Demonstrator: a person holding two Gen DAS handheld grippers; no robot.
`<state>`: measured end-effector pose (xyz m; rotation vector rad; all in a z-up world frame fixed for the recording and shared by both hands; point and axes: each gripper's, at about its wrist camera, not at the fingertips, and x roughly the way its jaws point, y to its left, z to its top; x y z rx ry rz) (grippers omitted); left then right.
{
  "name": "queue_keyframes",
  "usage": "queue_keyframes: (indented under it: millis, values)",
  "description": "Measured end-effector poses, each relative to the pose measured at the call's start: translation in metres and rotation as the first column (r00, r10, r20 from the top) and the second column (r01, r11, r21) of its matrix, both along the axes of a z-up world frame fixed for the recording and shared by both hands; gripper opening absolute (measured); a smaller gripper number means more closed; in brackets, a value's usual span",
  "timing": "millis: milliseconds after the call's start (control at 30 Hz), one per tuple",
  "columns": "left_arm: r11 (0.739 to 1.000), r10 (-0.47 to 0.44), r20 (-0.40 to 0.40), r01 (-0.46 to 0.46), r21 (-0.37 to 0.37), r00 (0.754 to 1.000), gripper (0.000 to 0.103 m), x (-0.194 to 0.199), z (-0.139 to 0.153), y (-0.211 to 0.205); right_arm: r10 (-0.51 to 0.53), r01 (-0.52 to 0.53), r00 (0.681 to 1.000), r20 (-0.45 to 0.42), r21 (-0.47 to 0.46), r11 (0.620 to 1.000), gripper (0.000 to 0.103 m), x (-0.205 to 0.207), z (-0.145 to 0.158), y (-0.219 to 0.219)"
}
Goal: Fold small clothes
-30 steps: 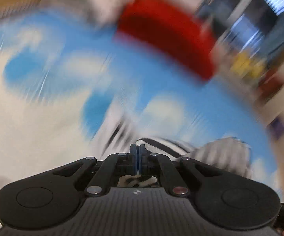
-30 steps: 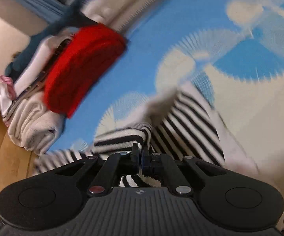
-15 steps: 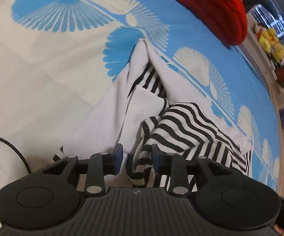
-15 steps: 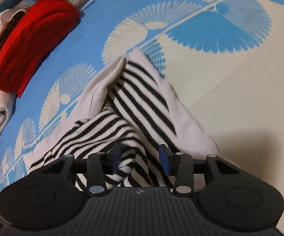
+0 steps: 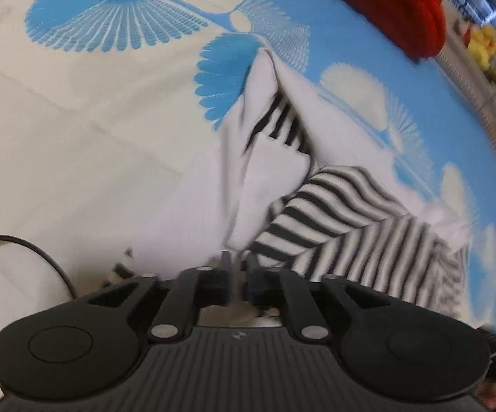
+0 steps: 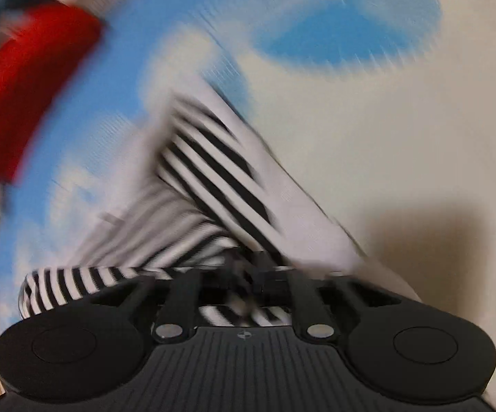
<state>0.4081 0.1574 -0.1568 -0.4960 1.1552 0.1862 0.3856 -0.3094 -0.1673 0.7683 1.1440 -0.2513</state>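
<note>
We see the striped garment (image 5: 334, 213) lying crumpled on the bed cover (image 5: 93, 130), partly on the cream part and partly on the blue part with white fan shapes. It has black and white stripes, and its plain white inner side is turned out in several folds. One white corner points away from us toward the blue area.

Our left gripper (image 5: 239, 267) is low at the near edge of the garment. Its two fingers stand close together with only a narrow gap, and white cloth sits in this gap, so it is pinching the garment there. Our right gripper (image 6: 248, 271) is also at the near edge of the garment (image 6: 213, 178), and its fingers are nearly together with striped cloth between them. This view is blurred, so the exact contact is hard to read.

Beyond the garment a red folded cloth (image 5: 385, 0) lies on the blue part, well apart from it. A thin black cable (image 5: 24, 243) curves on the cream part at the left. Yellow soft toys (image 5: 492, 51) are far behind, beside the bed edge.
</note>
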Motion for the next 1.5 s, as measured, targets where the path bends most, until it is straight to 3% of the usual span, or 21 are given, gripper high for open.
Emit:
queue_keyframes:
  millis: [67,133,233,367,433,500,600,667,733,800,867,933,967,1000,1067,1133,1167,1267,1300,1367,1500]
  values:
    - [0.995,-0.035,0.109,0.025,0.098,0.993,0.016,-0.002,0.023,-0.008,0.039,-0.035,0.998,0.048,-0.079,0.996,0.035,0.002,0.014,0.006]
    - [0.987,-0.089,0.239,0.054,0.152,0.967,0.016,-0.006,0.046,-0.018,0.126,-0.095,0.982,0.144,-0.200,0.975,0.040,0.005,0.040,0.017]
    - [0.984,-0.174,0.304,0.150,0.101,0.937,0.016,-0.002,0.052,-0.035,0.183,-0.097,0.949,0.258,-0.314,0.944,0.045,0.001,0.066,0.027]
    - [0.977,-0.209,0.226,0.211,0.016,0.951,0.016,0.012,0.029,-0.042,0.198,-0.108,0.936,0.291,-0.297,0.949,0.045,0.002,0.066,0.030]
    - [0.970,-0.240,0.108,0.235,0.059,0.965,0.016,0.023,0.011,-0.044,0.166,-0.089,0.952,0.257,-0.287,0.954,0.045,0.006,0.060,0.026]
    - [0.973,-0.195,0.008,0.192,0.129,0.981,0.013,0.029,-0.005,-0.041,0.111,-0.041,0.973,0.202,-0.322,0.946,0.045,0.010,0.054,0.025]
    - [0.963,-0.173,0.029,0.163,0.214,0.984,0.014,0.031,0.004,-0.036,0.073,-0.007,0.967,0.244,-0.264,0.964,0.046,0.011,0.051,0.020]
    - [0.952,-0.207,0.097,0.177,0.248,0.974,0.014,0.032,0.019,-0.043,0.140,-0.101,0.954,0.264,-0.153,0.983,0.046,0.020,0.045,0.024]
    - [0.959,-0.247,0.169,0.215,0.187,0.954,0.014,0.033,0.031,-0.051,0.191,-0.182,0.965,0.182,-0.063,0.981,0.046,0.032,0.025,0.028]
    - [0.959,-0.277,0.187,0.259,0.117,0.942,0.014,0.038,0.032,-0.057,0.174,-0.168,0.984,0.034,-0.130,0.977,0.046,0.036,0.005,0.028]
    - [0.944,-0.325,0.125,0.315,0.094,0.937,0.014,0.048,0.021,-0.064,0.163,-0.158,0.986,0.030,-0.127,0.979,0.046,0.038,0.001,0.025]
    - [0.928,-0.350,-0.010,0.348,0.132,0.937,0.014,0.055,0.006,-0.065,0.203,-0.187,0.975,0.089,-0.164,0.969,0.046,0.039,0.015,0.029]
    - [0.927,-0.345,-0.036,0.347,0.139,0.938,0.014,0.057,0.003,-0.062,0.233,-0.208,0.964,0.126,-0.184,0.961,0.046,0.037,0.023,0.031]
    - [0.928,-0.346,-0.038,0.348,0.133,0.938,0.014,0.058,0.005,-0.059,0.261,-0.231,0.956,0.136,-0.198,0.952,0.047,0.036,0.028,0.032]
    - [0.926,-0.345,-0.018,0.343,0.158,0.938,0.015,0.056,0.017,-0.058,0.308,-0.291,0.947,0.092,-0.161,0.943,0.060,0.037,0.027,0.032]
    - [0.916,-0.356,0.008,0.347,0.200,0.934,0.017,0.048,0.025,-0.059,0.340,-0.339,0.940,0.008,-0.064,0.939,0.060,0.035,0.009,0.024]
    - [0.911,-0.362,-0.001,0.354,0.211,0.932,0.019,0.042,0.021,-0.059,0.321,-0.322,0.947,-0.023,-0.063,0.945,0.053,0.032,0.003,0.019]
    - [0.896,-0.386,-0.100,0.398,0.198,0.917,0.025,0.029,0.002,-0.055,0.327,-0.326,0.945,-0.010,-0.076,0.942,0.052,0.019,0.013,0.013]
    - [0.902,-0.359,-0.089,0.370,0.224,0.929,0.027,0.018,0.012,-0.051,0.323,-0.321,0.946,0.006,-0.099,0.942,0.052,0.013,0.024,0.012]
    - [0.906,-0.344,0.018,0.327,0.270,0.939,0.026,-0.008,0.051,-0.042,0.303,-0.287,0.947,0.106,-0.140,0.948,0.053,-0.009,0.061,0.005]
    - [0.903,-0.356,0.218,0.275,0.330,0.909,0.029,-0.073,0.134,-0.033,0.281,-0.214,0.908,0.312,-0.231,0.949,0.055,-0.067,0.143,-0.016]
